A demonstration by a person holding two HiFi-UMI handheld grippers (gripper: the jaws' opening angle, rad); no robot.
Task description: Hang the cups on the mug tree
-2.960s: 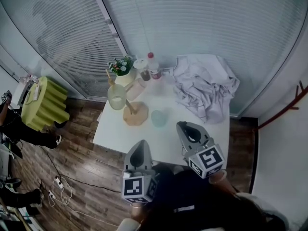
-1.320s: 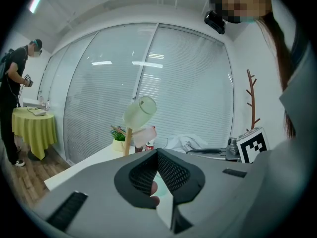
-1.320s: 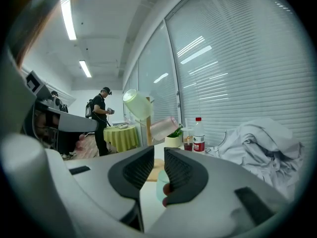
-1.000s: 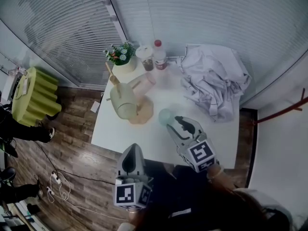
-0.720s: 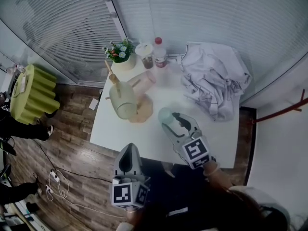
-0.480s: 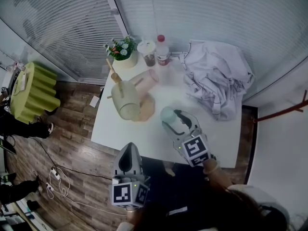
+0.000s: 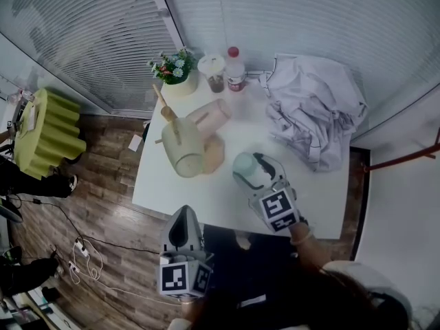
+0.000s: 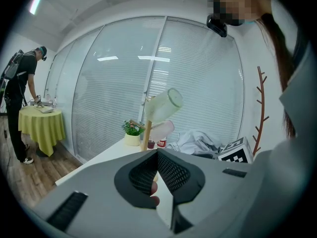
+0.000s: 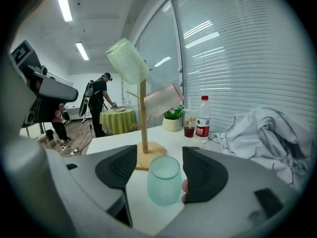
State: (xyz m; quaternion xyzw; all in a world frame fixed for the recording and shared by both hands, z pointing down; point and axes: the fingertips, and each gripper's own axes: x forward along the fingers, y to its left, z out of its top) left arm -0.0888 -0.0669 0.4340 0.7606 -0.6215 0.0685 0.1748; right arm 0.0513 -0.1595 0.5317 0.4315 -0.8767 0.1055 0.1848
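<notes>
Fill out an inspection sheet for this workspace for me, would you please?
Surface: white table; no spills seen.
Job's things: mug tree holds a pale green cup and a pink cup; a teal cup stands on the table.
Clutter: potted plant, lidded drink cup, red-capped bottle, crumpled white garment.
Grippers: right gripper jaws have just been opening, apart around the teal cup; left gripper shut, empty.
Cables: cords on the wooden floor.
Surroundings: window blinds, yellow-clothed table, a person beside it.
</notes>
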